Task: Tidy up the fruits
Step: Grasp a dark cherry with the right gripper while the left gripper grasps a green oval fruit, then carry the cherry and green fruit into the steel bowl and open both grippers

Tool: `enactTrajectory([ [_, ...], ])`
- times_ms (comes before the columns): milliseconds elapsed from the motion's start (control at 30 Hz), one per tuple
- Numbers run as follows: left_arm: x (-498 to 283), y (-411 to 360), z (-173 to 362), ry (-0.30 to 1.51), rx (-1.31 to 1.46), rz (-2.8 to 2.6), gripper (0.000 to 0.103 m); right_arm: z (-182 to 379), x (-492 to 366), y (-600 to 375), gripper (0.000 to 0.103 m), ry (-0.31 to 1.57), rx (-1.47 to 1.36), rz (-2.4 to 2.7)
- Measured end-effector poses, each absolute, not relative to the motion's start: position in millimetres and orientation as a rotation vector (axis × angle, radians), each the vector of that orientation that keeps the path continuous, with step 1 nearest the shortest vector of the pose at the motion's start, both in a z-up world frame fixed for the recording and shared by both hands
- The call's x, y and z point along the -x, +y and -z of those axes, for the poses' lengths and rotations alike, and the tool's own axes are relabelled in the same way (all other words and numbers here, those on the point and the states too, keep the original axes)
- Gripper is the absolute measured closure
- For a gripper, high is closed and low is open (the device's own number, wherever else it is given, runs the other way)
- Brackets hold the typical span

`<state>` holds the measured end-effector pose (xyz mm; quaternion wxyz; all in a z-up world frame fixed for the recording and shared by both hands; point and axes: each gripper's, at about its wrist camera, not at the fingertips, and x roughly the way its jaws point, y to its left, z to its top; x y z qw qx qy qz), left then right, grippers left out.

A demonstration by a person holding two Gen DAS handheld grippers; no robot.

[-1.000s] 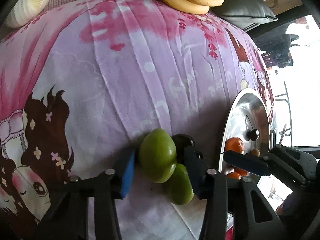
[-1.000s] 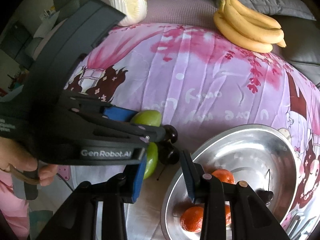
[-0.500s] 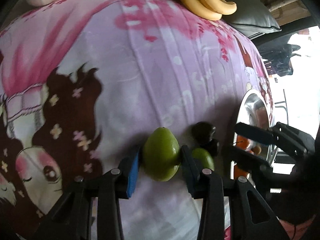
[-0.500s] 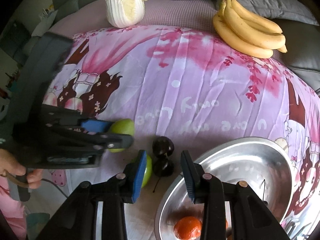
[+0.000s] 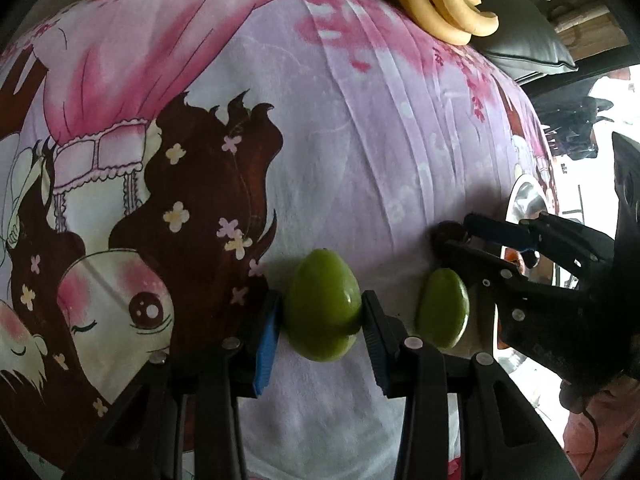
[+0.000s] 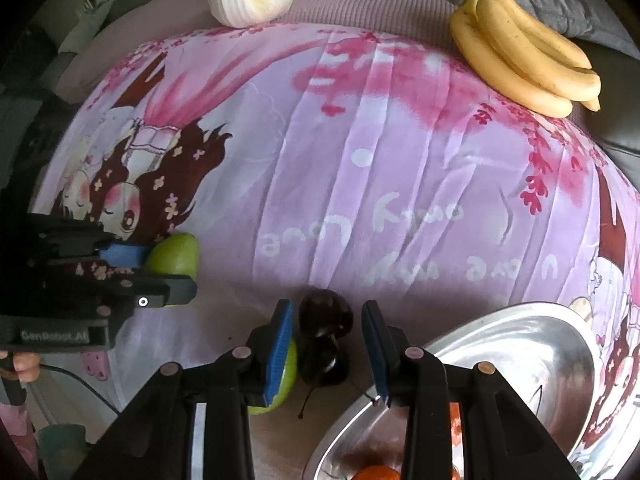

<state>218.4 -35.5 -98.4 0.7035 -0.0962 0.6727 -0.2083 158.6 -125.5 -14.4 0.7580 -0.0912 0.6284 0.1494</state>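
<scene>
The steel bowl (image 6: pixel 520 344) holds an orange fruit (image 6: pixel 374 473) at its bottom.

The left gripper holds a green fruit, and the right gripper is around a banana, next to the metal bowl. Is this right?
Not quite. The right gripper is around dark cherries, not a banana, as the right wrist view shows. The left gripper does hold a green fruit, and the metal bowl is next to it.

Both cameras ride behind their tongs, looking steeply down and close over the printed cloth (image 5: pixel 360 140). The left view faces the cloth's left side, the right its middle. Both share the bananas (image 6: pixel 524 52) and green fruit (image 5: pixel 320 304).
</scene>
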Motion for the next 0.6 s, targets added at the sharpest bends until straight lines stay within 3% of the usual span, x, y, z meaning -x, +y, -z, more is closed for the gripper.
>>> enactTrajectory([
  [600,-216.4,-38.3,94.4,1.492,0.201,0.43,0.062,16.9,-160.6,-128.3,0.072,1.364,0.151,-0.338],
])
